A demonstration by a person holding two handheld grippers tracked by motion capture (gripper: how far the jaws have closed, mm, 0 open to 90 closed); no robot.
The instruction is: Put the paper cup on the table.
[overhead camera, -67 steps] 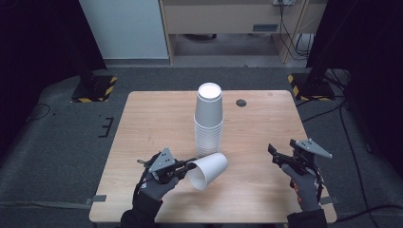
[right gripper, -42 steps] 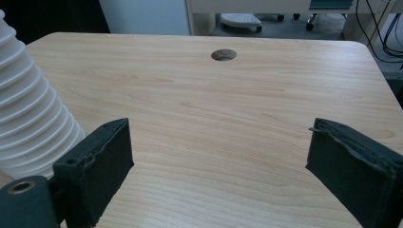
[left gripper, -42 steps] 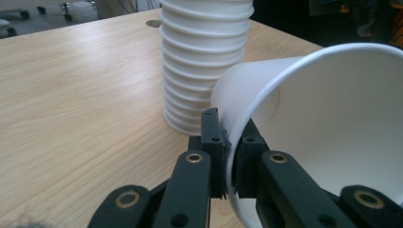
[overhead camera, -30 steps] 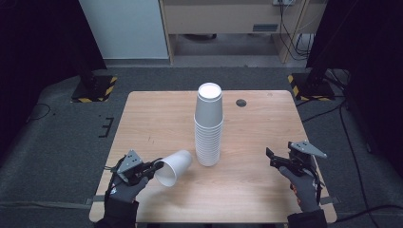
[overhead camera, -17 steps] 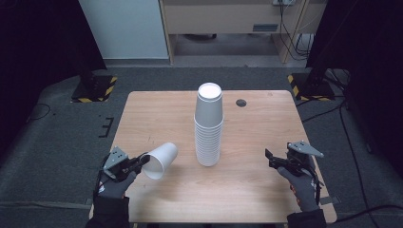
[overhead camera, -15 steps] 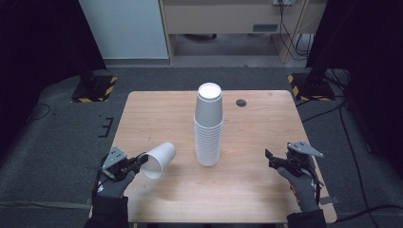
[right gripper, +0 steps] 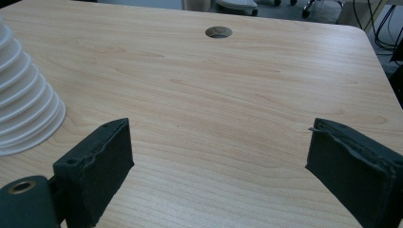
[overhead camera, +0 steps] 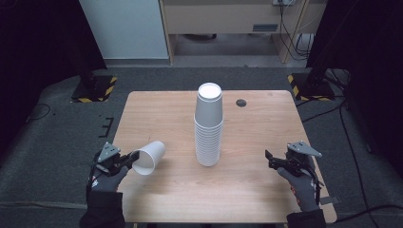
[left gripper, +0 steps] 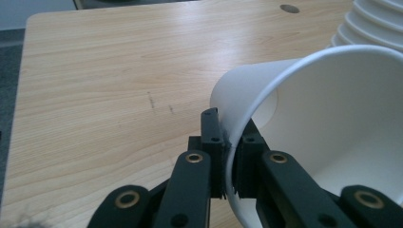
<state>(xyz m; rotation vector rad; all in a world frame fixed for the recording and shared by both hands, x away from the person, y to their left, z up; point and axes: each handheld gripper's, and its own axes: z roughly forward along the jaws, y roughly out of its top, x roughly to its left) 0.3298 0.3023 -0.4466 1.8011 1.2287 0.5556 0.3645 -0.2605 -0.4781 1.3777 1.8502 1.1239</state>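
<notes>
Cup in hand, the person's left gripper now sits out by the desk's left edge, toward the near left corner. Its fingers are pinched tight on the rim of a single white paper cup, one finger outside the wall and one inside, as the left gripper view shows plainly. The cup lies tipped on its side in the air, mouth toward the gripper and closed base pointing toward the middle of the desk.

A couple of seconds ago that same cup was right beside the foot of the tall white stack of upturned paper cups; since then the left hand has carried it steadily leftward, and it now hangs well apart from the stack. The stack itself has not shifted and stands upright at the centre of the light wooden desk, with a small dark round grommet hole near the far edge.

The right gripper has barely moved through all this. It waits near the right edge, its fingers spread wide with nothing but bare wood between them.

To my eye the cup has been cleared away from the stack, so what remains is probably to turn it and set it down on the open wood at the left. The grip is only on a thin rim, so a quick twist could crumple or drop it.
</notes>
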